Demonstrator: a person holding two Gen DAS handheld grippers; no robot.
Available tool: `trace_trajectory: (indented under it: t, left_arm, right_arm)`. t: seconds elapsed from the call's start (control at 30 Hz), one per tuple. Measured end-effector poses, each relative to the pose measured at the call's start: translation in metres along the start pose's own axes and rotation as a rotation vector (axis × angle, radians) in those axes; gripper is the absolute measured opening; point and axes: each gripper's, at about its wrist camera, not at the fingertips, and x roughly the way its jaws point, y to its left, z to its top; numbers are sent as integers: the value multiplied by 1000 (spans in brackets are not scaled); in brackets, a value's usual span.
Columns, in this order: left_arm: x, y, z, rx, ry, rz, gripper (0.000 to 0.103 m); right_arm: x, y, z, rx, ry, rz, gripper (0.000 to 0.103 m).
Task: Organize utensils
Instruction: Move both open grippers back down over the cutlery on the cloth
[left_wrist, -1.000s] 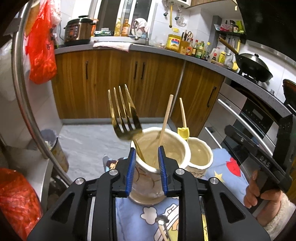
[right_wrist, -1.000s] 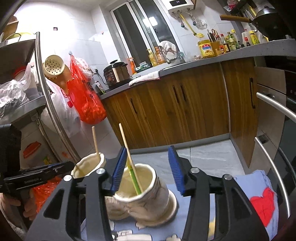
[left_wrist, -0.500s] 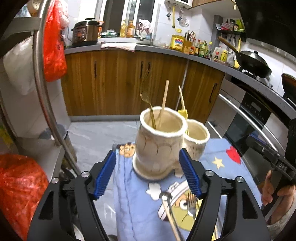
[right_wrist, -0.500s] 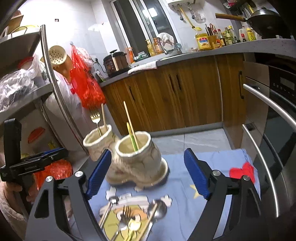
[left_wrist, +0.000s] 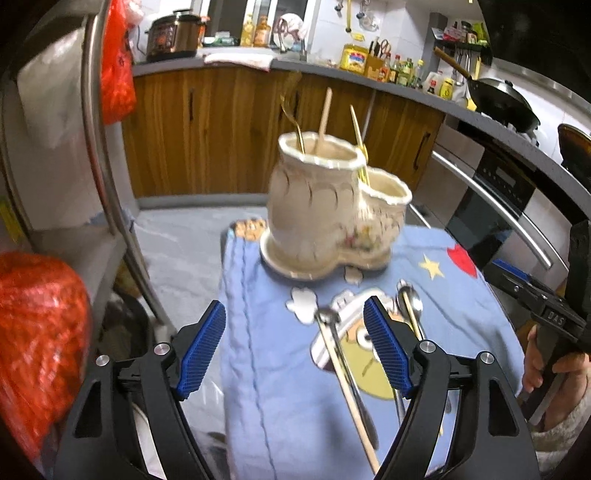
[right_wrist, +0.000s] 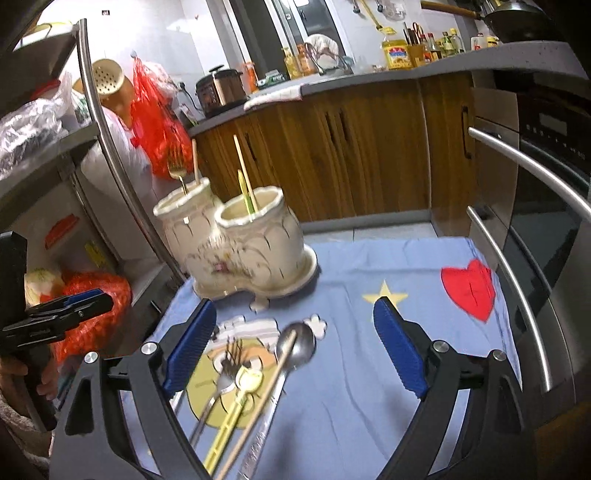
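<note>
Utensil holder (right_wrist: 236, 240): glazed ceramic, glossy cream, ribbed. Cloth (right_wrist: 369, 369): matt blue fabric, printed. Spoon (right_wrist: 297, 347): polished metal, beside a pale wooden chopstick (right_wrist: 258, 402). Gold-toned metal fork (right_wrist: 176, 173) at holder's 11 o'clock. Gripper pads (left_wrist: 201, 345): ridged blue plastic. Cabinets (left_wrist: 229, 129): varnished wood.

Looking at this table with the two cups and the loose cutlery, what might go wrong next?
Three risks, as a guess:
1. The loose spoon, fork and chopstick overlap, so a grab might lift or drag more than one.
2. The holder stands near the table's far edge; a bump while dropping something in might push it off.
3. The gold fork and sticks already standing there could snag the next piece.
</note>
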Motion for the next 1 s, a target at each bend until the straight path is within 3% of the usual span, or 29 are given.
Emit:
trace_trajectory:
  t: [0.2, 0.37, 0.53, 0.77, 1.0]
  left_arm:
    - [21, -5, -21, -1, 54, -5, 78]
    - [34, -11, -29, -2, 77, -26, 77]
    - [41, -22, -33, 41, 74, -23, 74]
    - [48, -26, -37, 72, 61, -30, 59]
    - [56, -27, -43, 92, 78, -52, 50]
  right_arm:
    - [12, 0, -22, -14, 59, -26, 86]
    - [22, 5, -38, -36, 108, -37, 79]
    - [33, 7, -47, -45, 144, -52, 61]
    - [53, 20, -48, -53, 197, -46, 29]
    - [74, 38, -48, -107, 235, -91, 14]
